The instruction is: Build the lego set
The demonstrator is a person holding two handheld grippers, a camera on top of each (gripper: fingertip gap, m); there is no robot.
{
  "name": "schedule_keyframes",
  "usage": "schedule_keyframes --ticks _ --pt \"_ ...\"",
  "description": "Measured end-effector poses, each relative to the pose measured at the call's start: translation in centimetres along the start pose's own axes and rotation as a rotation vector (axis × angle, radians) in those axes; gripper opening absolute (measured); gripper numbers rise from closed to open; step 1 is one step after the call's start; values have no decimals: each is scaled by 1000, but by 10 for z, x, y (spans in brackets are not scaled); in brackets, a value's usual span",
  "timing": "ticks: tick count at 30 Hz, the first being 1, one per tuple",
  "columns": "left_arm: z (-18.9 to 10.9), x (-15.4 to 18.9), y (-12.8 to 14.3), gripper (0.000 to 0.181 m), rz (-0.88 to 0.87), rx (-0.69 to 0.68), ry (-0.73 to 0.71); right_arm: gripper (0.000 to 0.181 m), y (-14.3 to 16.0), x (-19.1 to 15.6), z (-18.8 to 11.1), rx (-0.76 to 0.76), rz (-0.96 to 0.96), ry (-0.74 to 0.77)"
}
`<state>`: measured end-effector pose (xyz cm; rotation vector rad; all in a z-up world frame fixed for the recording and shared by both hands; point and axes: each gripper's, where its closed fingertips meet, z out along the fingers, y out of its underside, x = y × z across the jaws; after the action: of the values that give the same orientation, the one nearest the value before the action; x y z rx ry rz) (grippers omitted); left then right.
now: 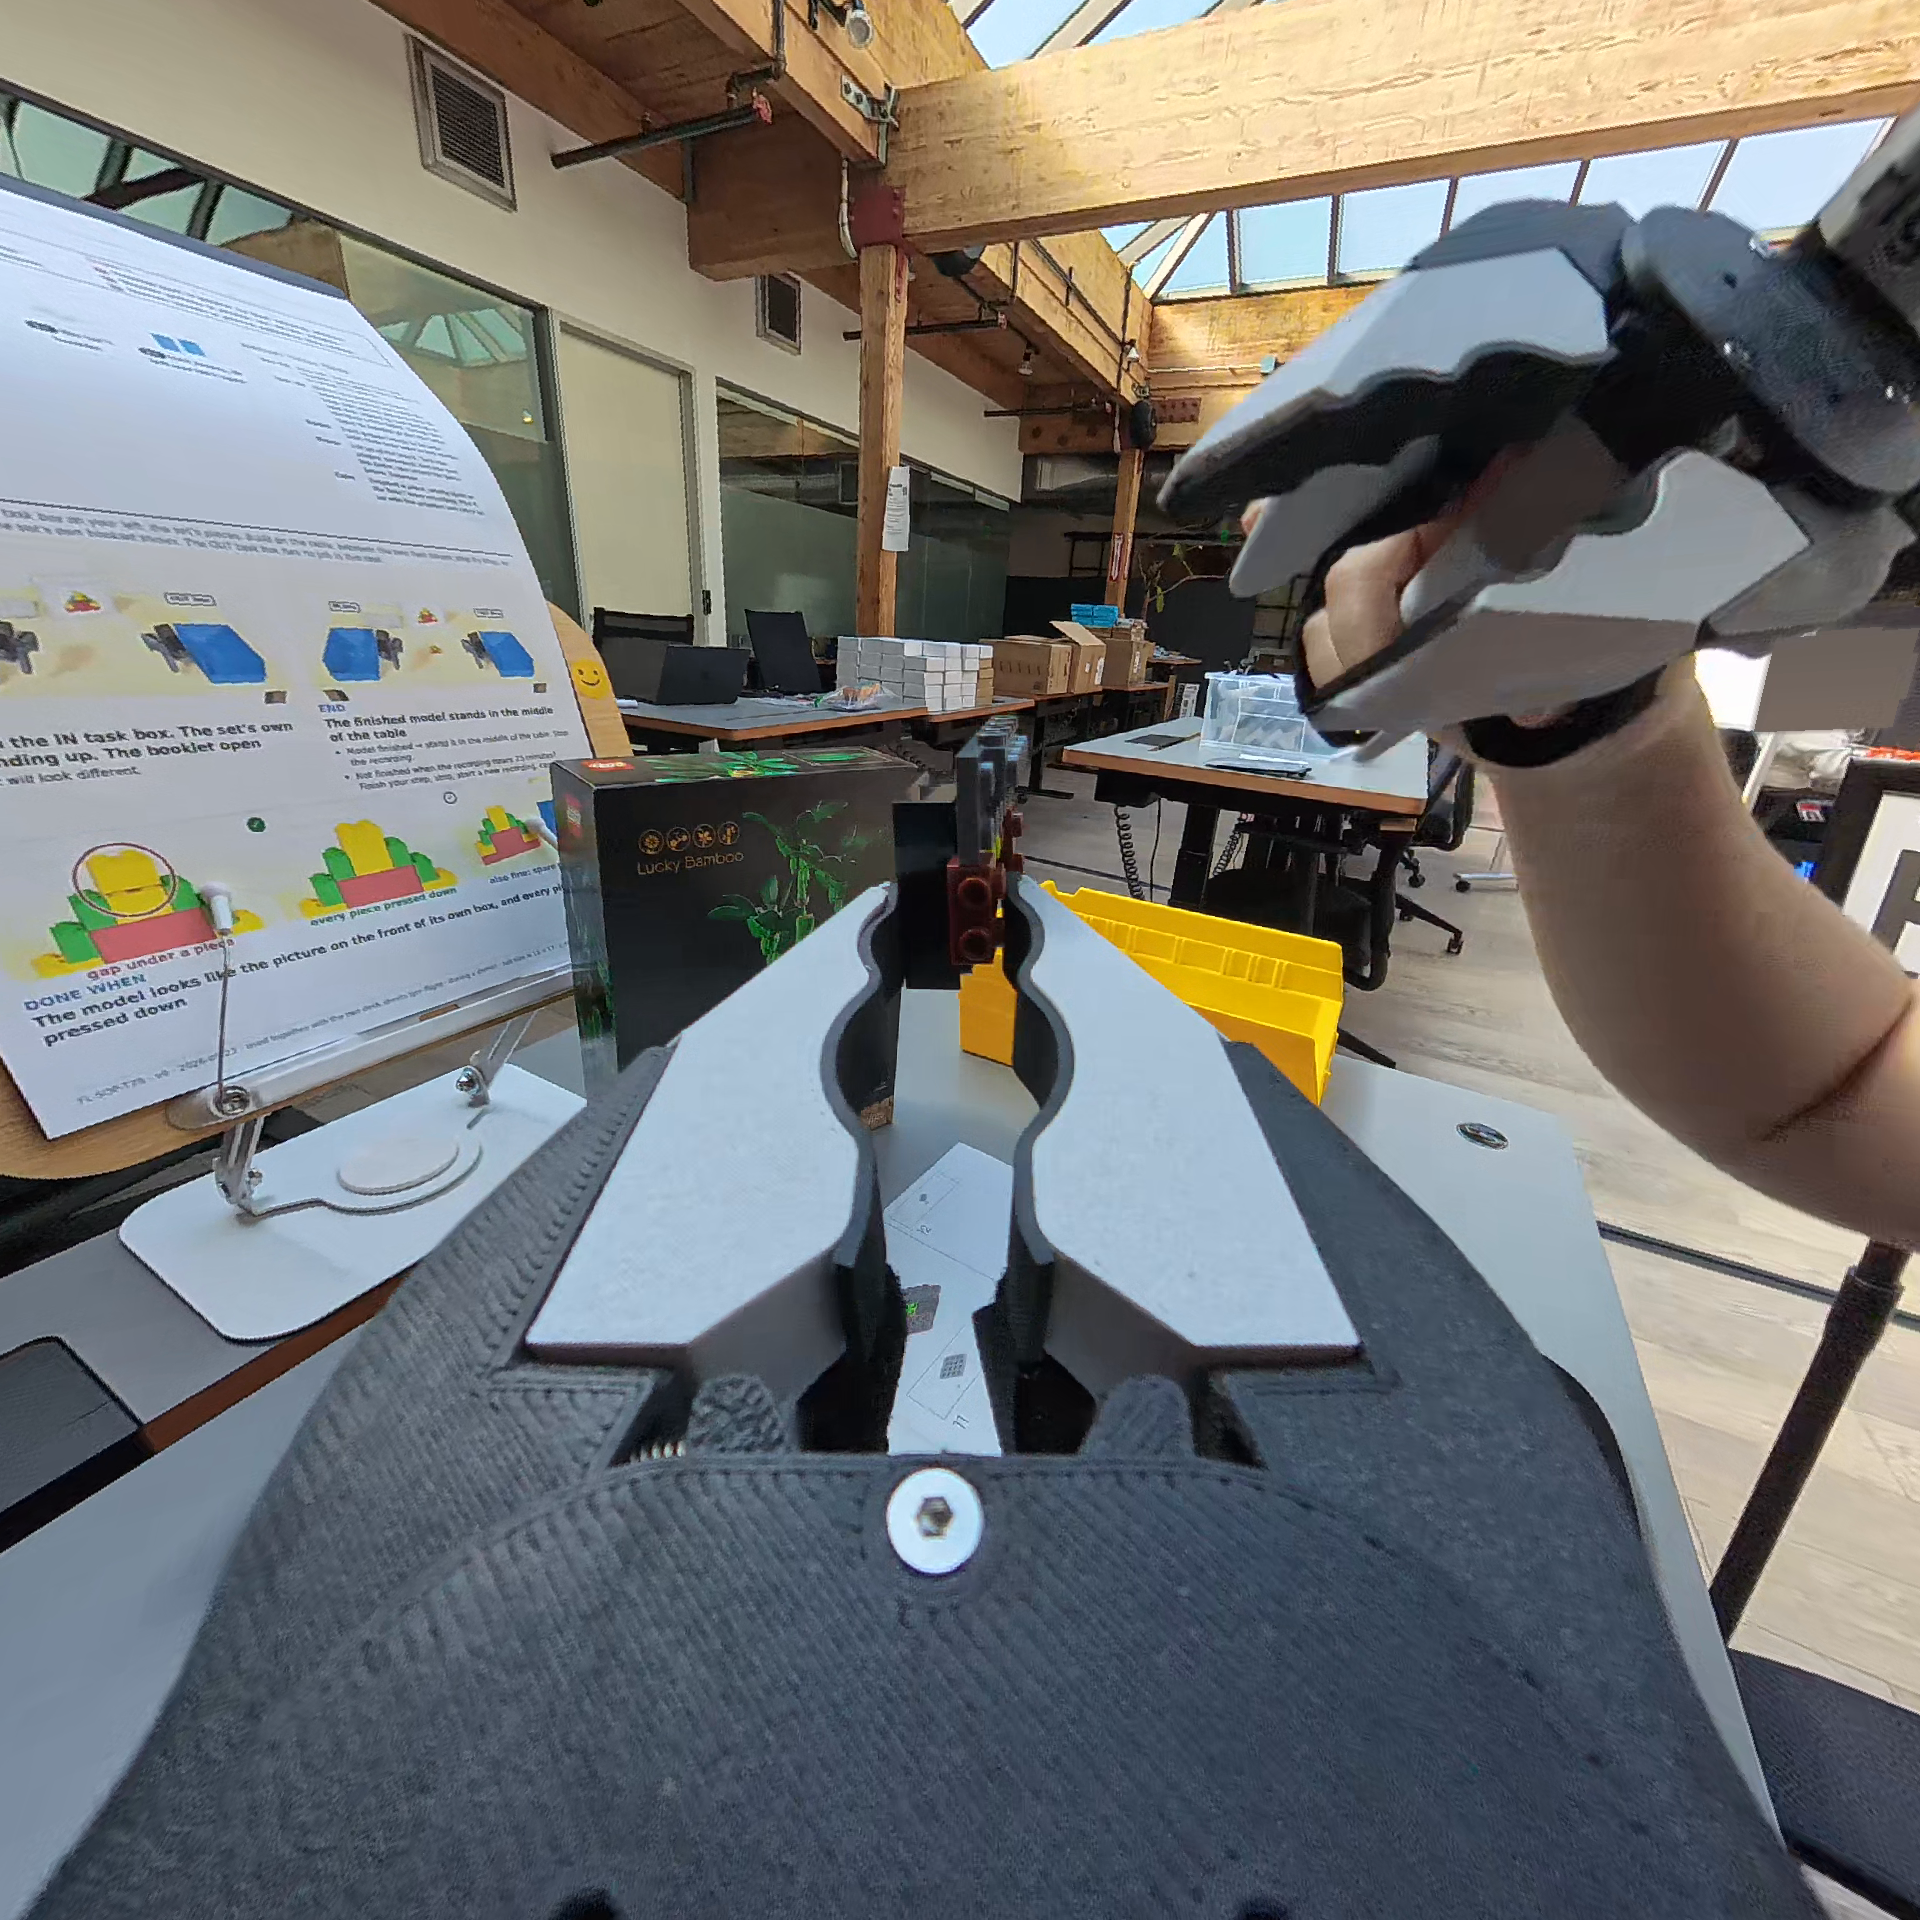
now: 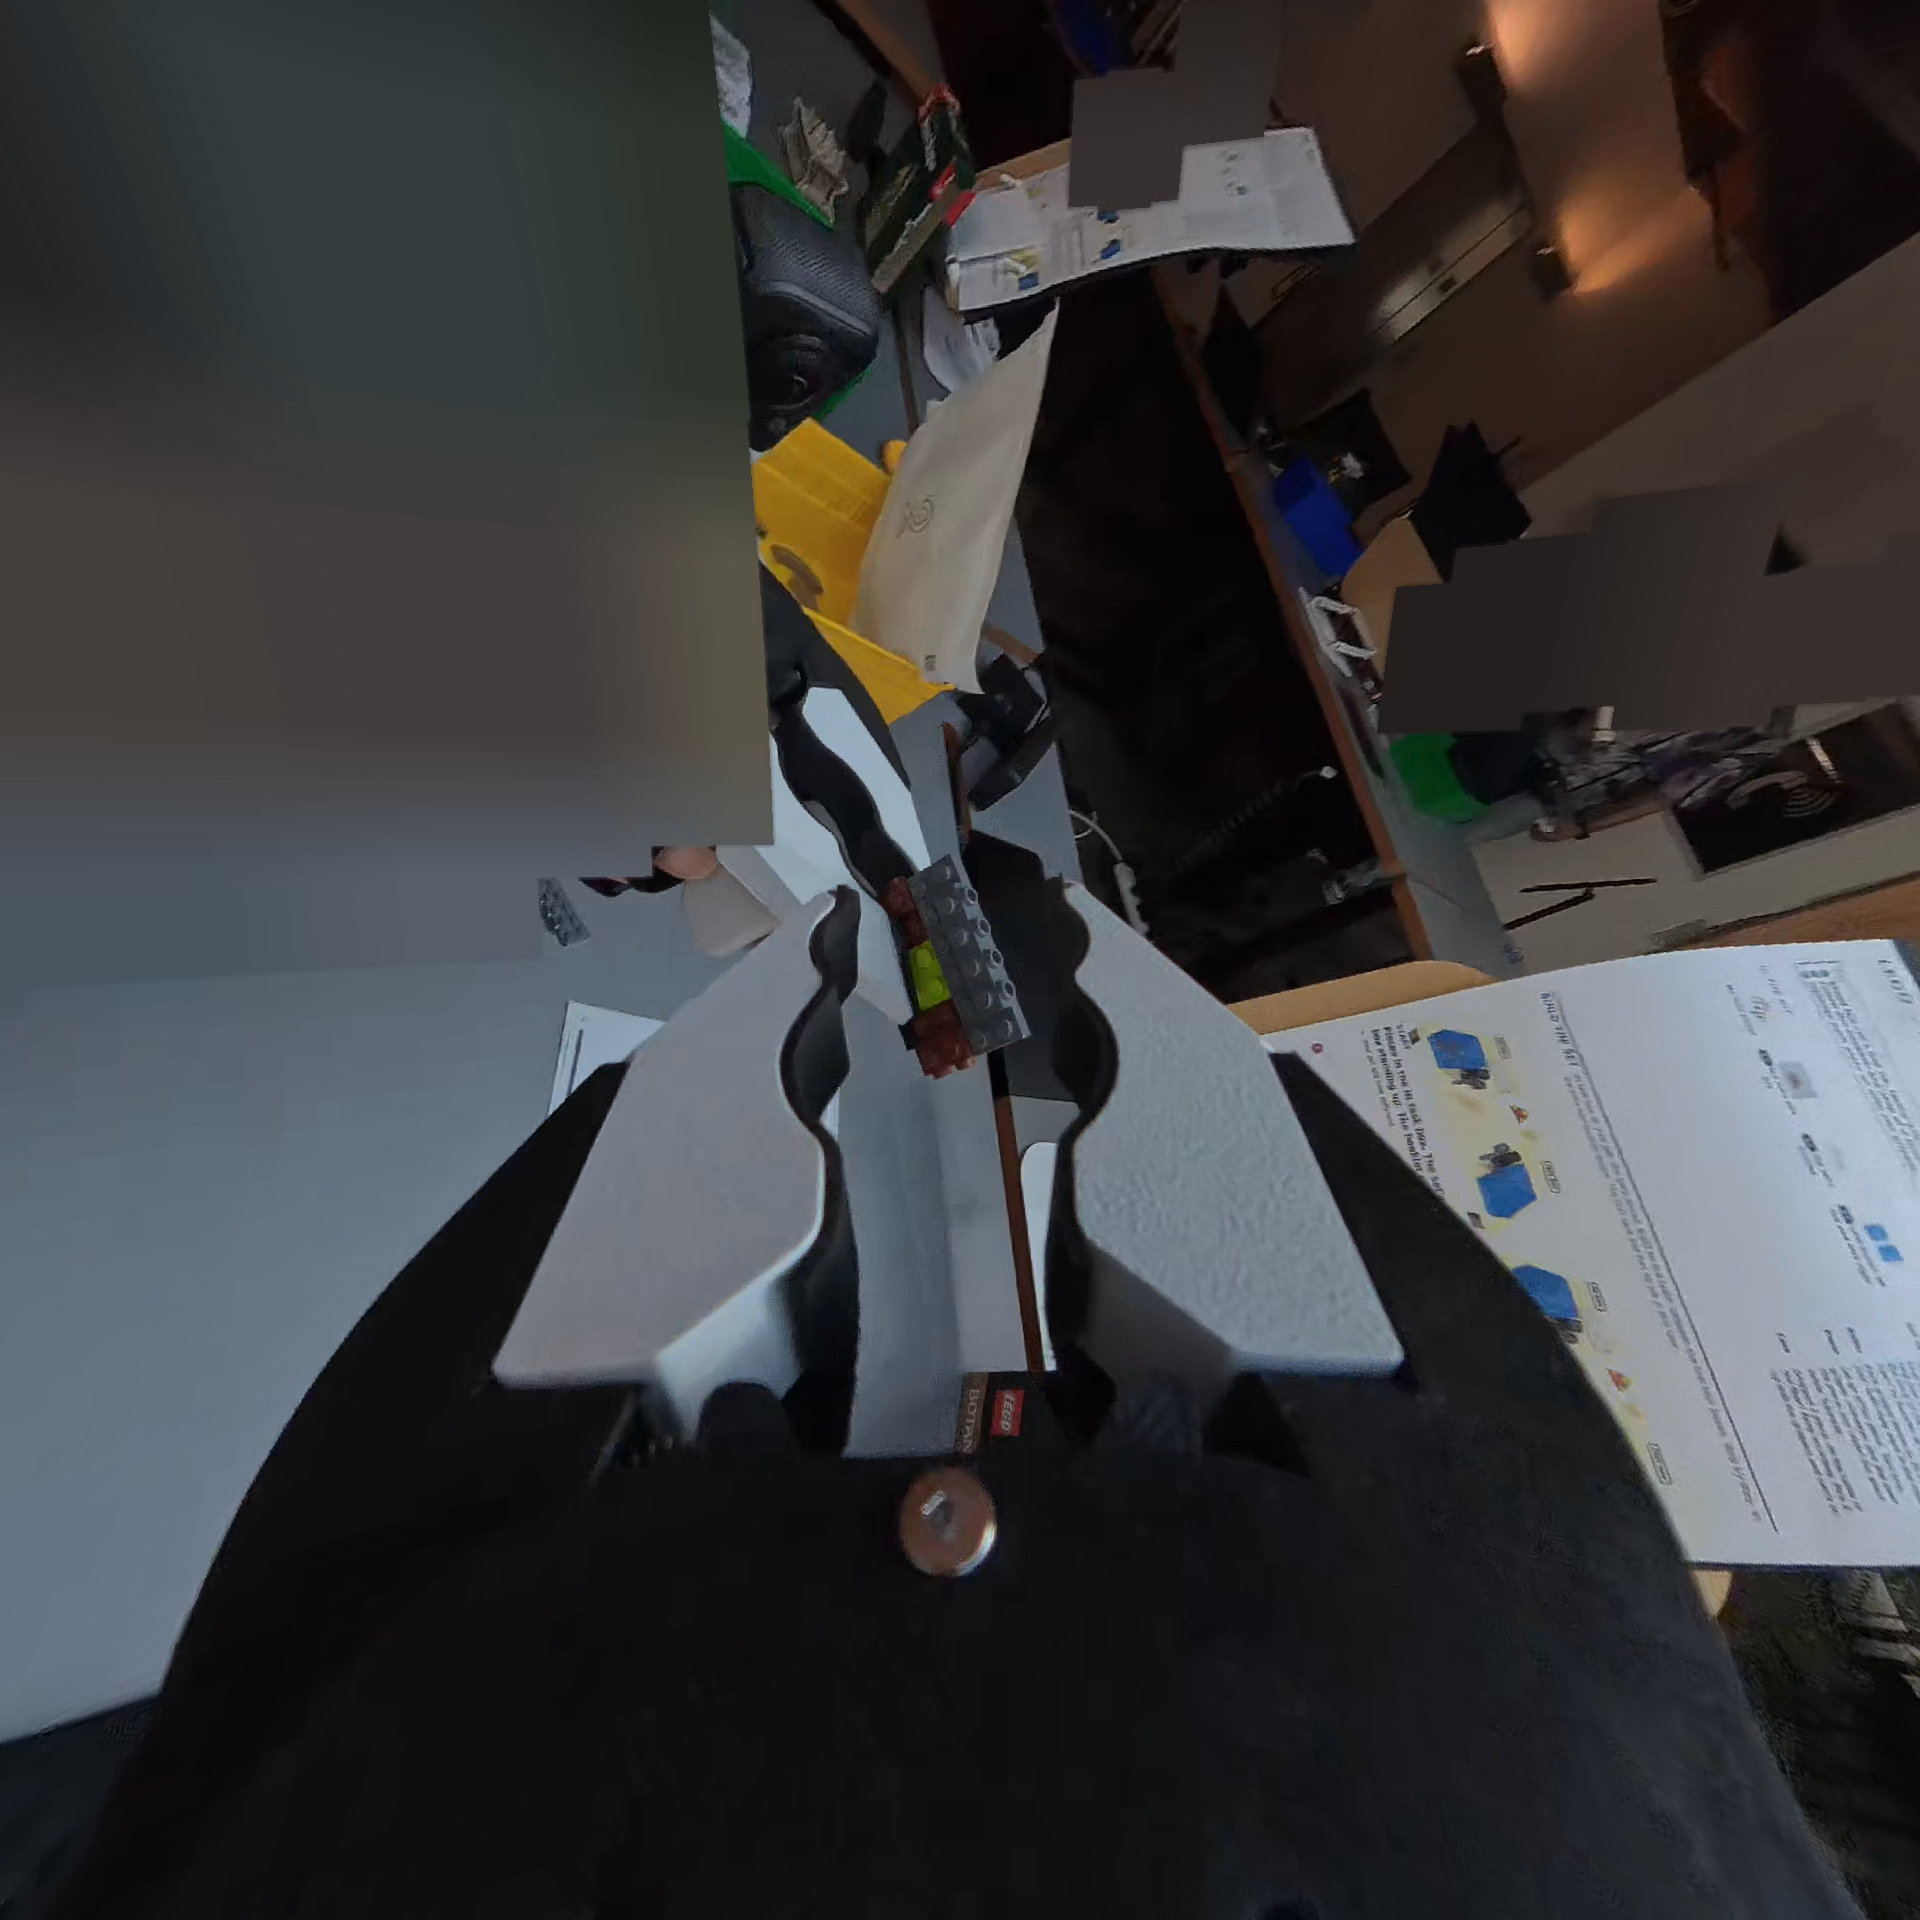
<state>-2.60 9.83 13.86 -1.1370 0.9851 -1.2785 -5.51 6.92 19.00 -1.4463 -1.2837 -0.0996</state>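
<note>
My left gripper (image 1: 951, 914) is pinching a small brick stack (image 1: 977, 873) at its fingertips, raised clear above the table (image 1: 1507, 1184); brown bricks are showing nearest, dark grey ones behind. Open air is lying around the stack on every side. Just past it the set box (image 1: 717, 894) is standing upright to the left and a yellow bin (image 1: 1226, 966) is sitting to the right, near the table's far edge. An instruction sheet (image 1: 249, 644) is leaning on a stand at far left. My right gripper (image 1: 1288, 520) is hanging high to the right, well apart, its fingers parted and holding nothing. In its own view the stack (image 2: 961, 961) is lying beyond its spread tips (image 2: 961, 935), untouched.
</note>
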Motion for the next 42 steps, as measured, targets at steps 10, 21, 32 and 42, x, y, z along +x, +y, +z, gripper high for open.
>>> schedule_keyframes --ticks 10,21,32,42 --pt "19 8 -3 15 31 22 21 34 15 10 -9 -478 -114 -479" --pt "9 25 -13 15 246 55 -40 42 20 -1 -4 -540 -292 -496" --pt "8 23 -11 15 269 70 -91 33 31 -15 5 -614 -244 -616" --pt "7 23 -13 15 309 74 -120 22 32 -14 7 -596 -246 -610"
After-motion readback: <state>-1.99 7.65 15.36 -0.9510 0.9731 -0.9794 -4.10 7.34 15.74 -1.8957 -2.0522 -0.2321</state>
